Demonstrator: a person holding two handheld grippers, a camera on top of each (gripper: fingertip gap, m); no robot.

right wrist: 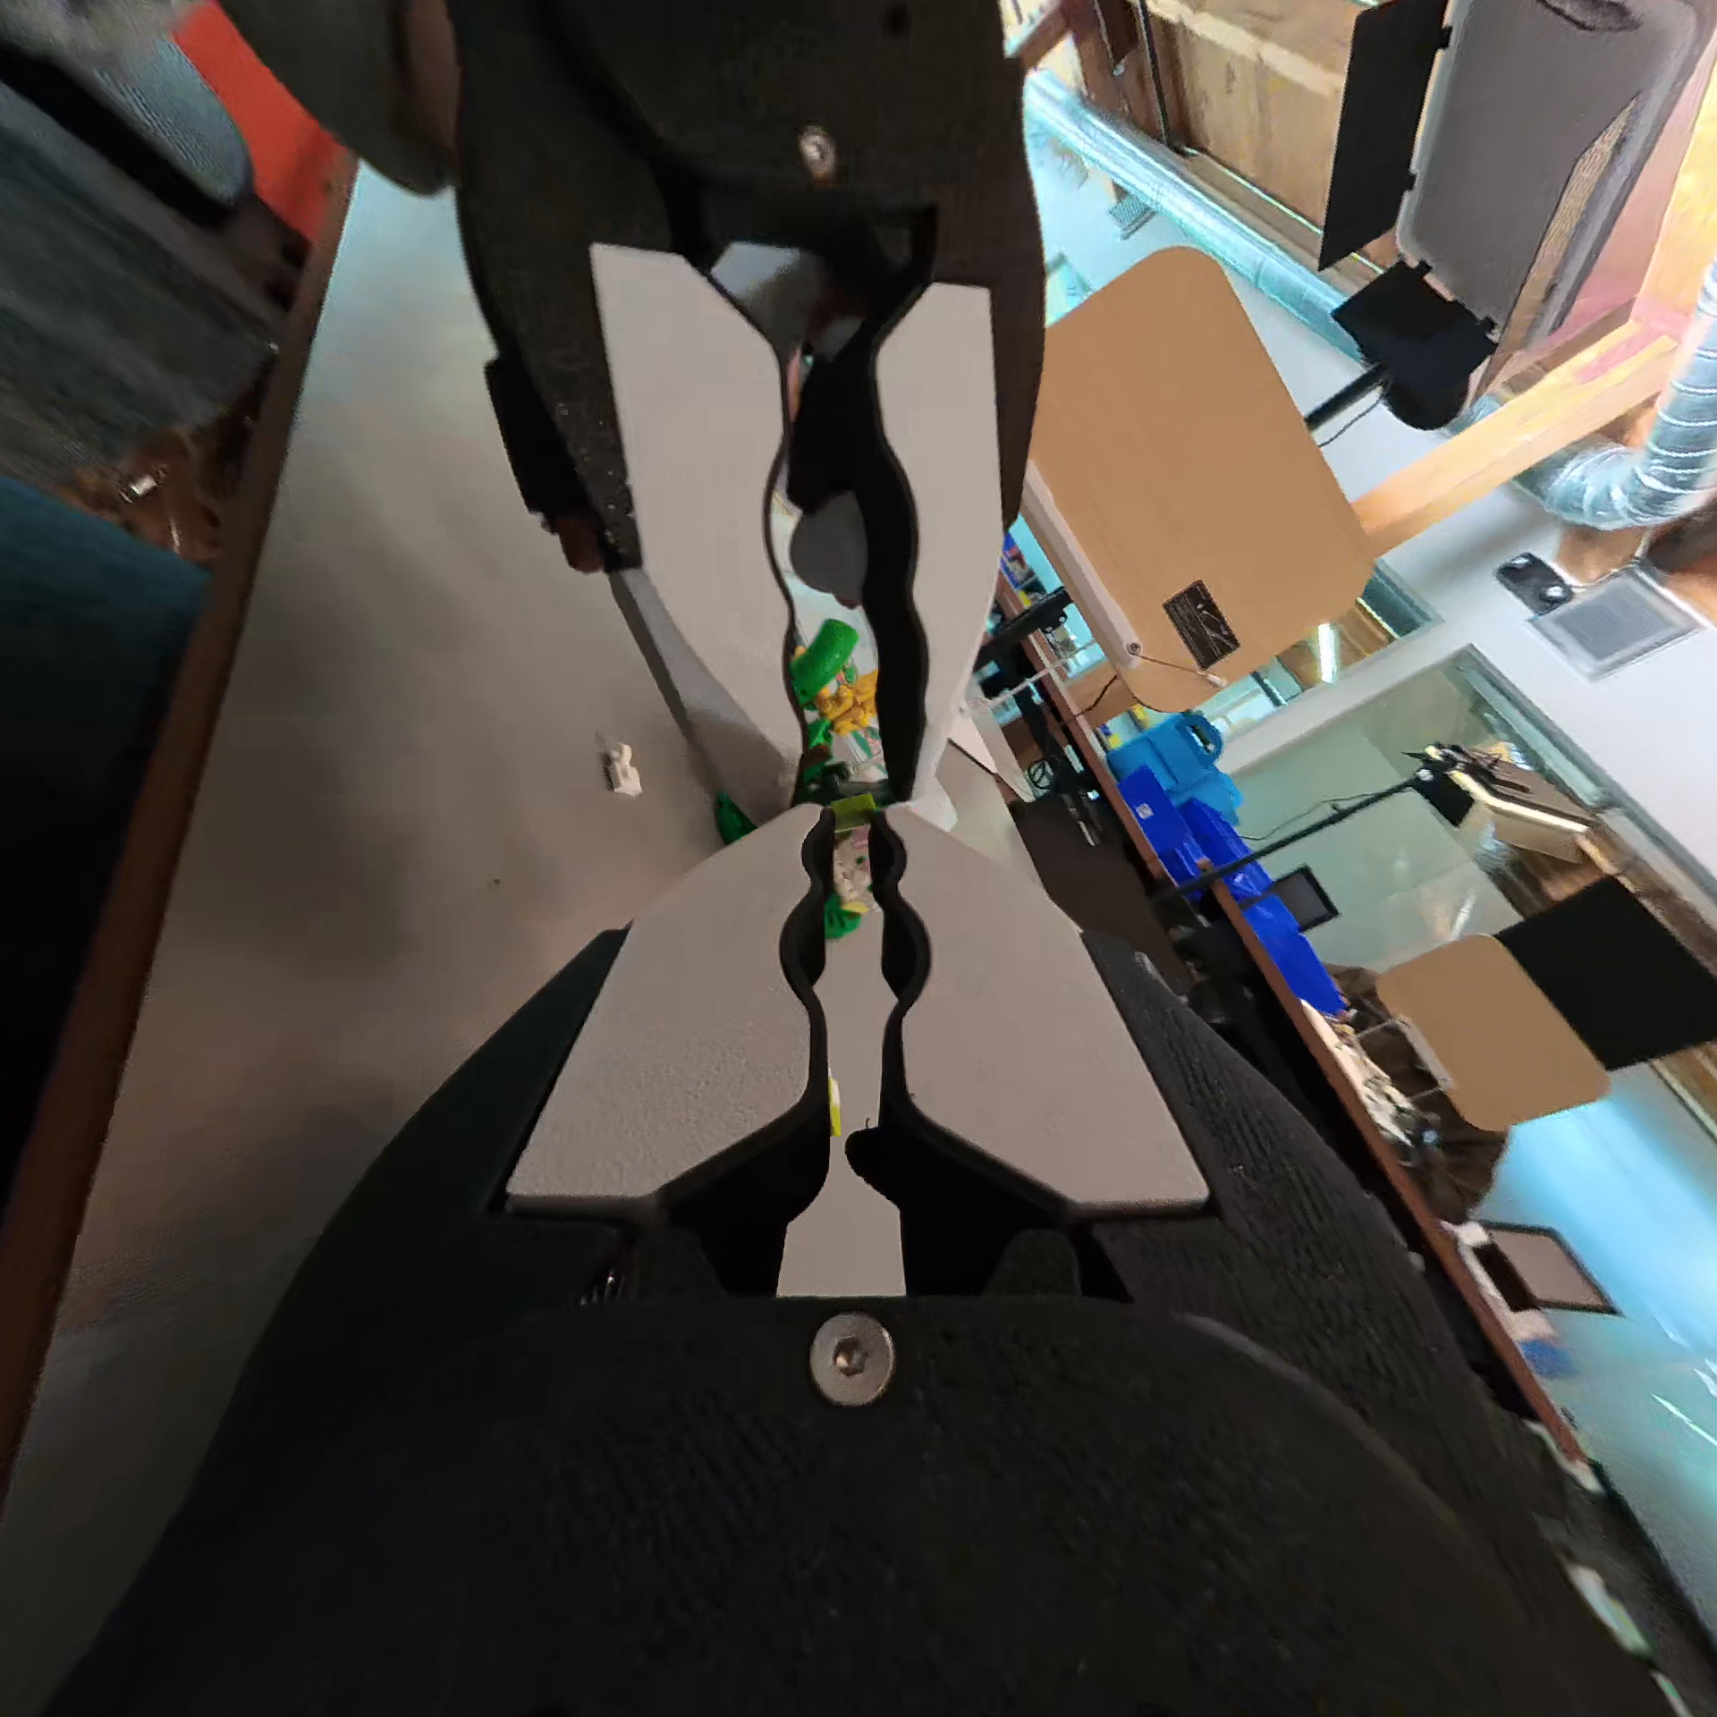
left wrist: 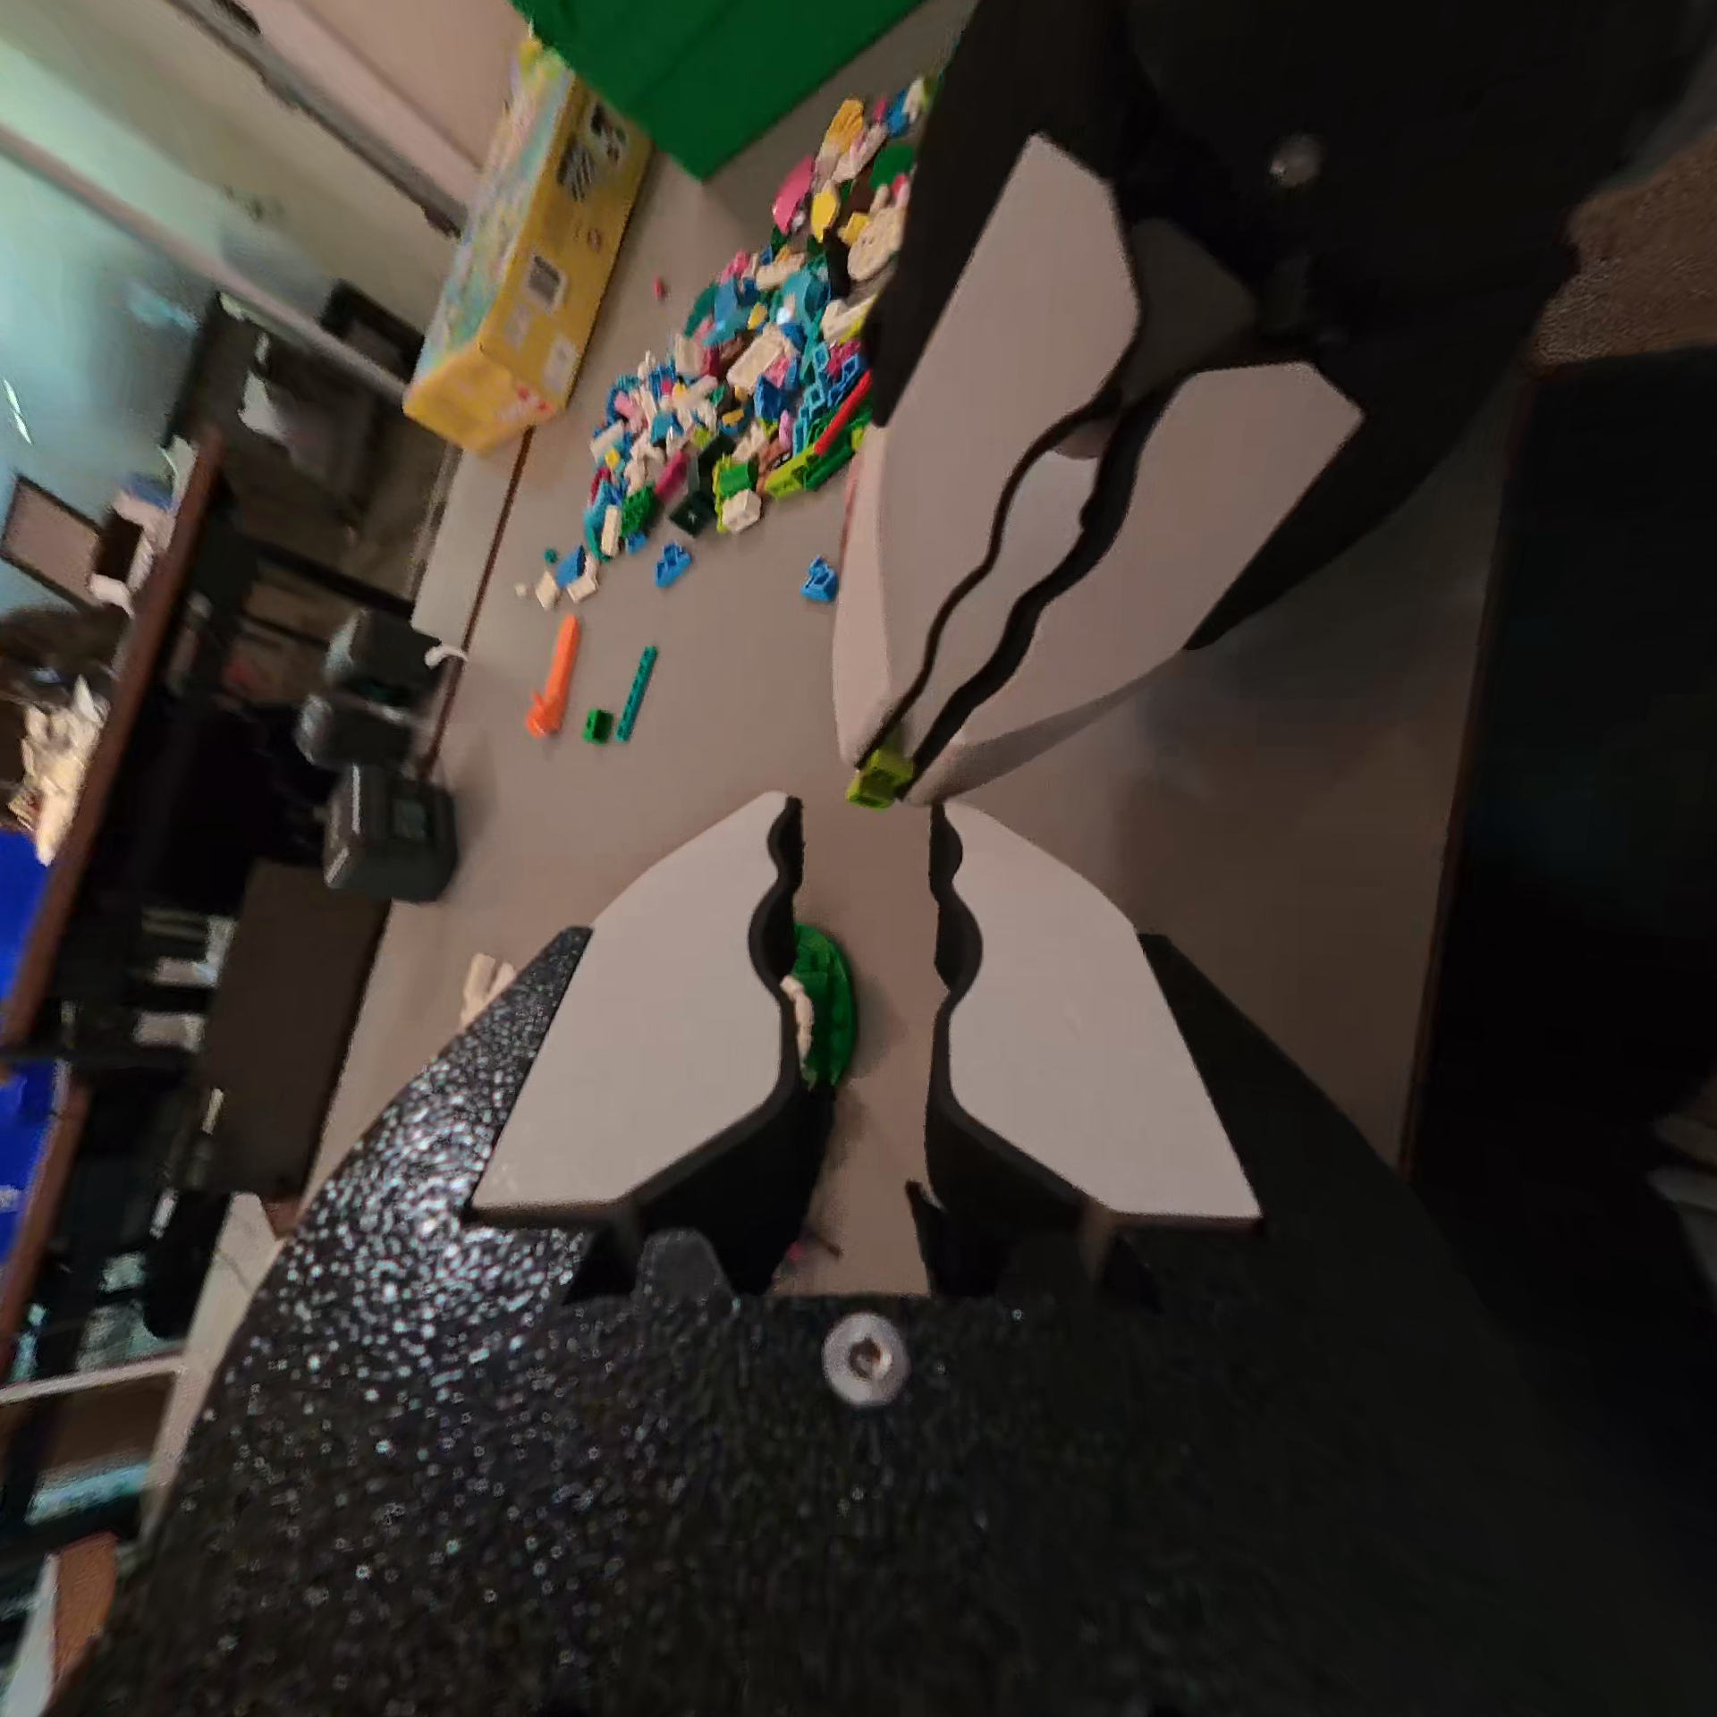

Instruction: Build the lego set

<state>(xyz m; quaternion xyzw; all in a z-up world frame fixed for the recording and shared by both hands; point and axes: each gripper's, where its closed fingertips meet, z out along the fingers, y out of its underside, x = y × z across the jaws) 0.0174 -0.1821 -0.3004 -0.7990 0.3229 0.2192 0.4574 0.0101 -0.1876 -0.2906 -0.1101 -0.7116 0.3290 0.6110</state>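
Observation:
My right gripper [right wrist: 852, 819] is shut on a small lime green brick [right wrist: 855, 806] at its fingertips. In the left wrist view this gripper [left wrist: 887, 776] comes in from the upper right, holding the lime brick [left wrist: 873, 785] just above my left gripper [left wrist: 864, 808]. My left gripper is open and empty, tip to tip with the right one; it also shows in the right wrist view [right wrist: 850, 790]. Below, a round green plate with a white piece [left wrist: 827, 1013] lies on the grey table [left wrist: 1161, 883], seen between the left fingers. A green and yellow plant build [right wrist: 836, 688] shows behind.
A pile of loose coloured bricks [left wrist: 771, 372] lies at the far side by a yellow box [left wrist: 530, 279]. An orange brick separator [left wrist: 556, 683], a teal bar [left wrist: 636, 692] and a green brick [left wrist: 599, 725] lie nearer. A white piece [right wrist: 621, 766] lies alone.

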